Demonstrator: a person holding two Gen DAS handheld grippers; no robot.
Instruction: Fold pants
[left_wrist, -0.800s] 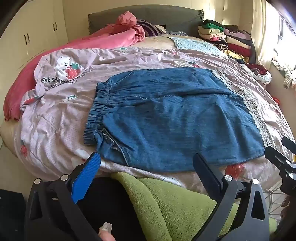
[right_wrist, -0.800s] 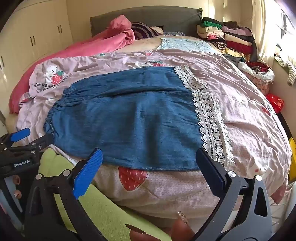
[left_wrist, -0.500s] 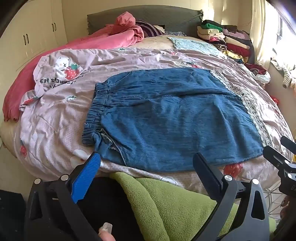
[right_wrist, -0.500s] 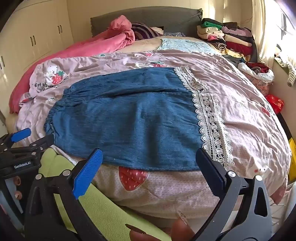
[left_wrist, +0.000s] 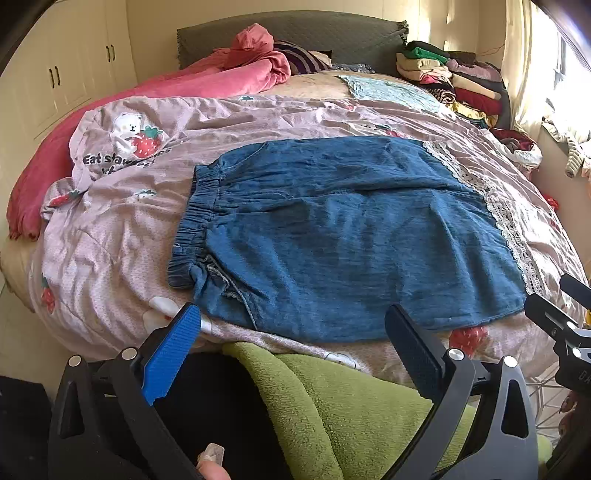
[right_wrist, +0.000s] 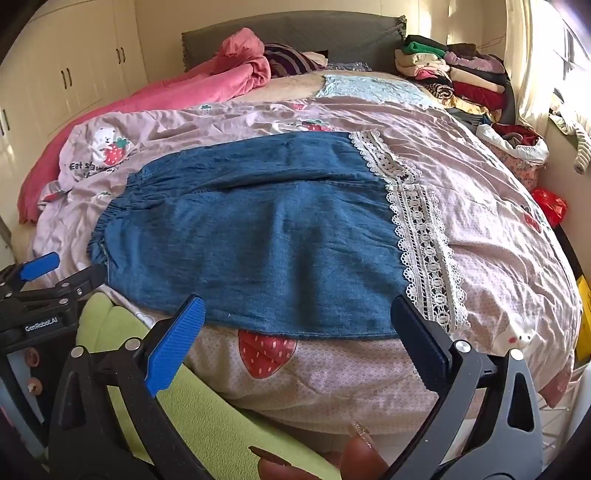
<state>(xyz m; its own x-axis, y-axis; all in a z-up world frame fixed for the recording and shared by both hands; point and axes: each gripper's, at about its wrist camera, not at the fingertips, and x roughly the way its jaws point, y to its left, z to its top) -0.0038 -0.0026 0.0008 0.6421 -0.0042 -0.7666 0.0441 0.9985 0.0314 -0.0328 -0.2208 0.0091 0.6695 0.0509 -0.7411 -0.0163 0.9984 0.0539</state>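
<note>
Pants spread flat, no grip taken yet

Blue denim lace-hemmed pants (left_wrist: 343, 236) lie at twelve o'clock on the pink strawberry-print quilt (left_wrist: 110, 236); left gripper (left_wrist: 291, 343) and right gripper (right_wrist: 295, 332) hover released, likely needing the near edge next.

The left gripper (left_wrist: 295, 350) is wide open, low and near. The right gripper (right_wrist: 299, 343) is wide open too. Both hold nothing.

The bed (left_wrist: 92, 314) wears a pink strawberry-print quilt (left_wrist: 258, 118); denim pants (left_wrist: 332, 229) lie flat on it, a rose blanket (left_wrist: 207, 81) and what looks like stacked clothes (left_wrist: 454, 81) behind.
</note>
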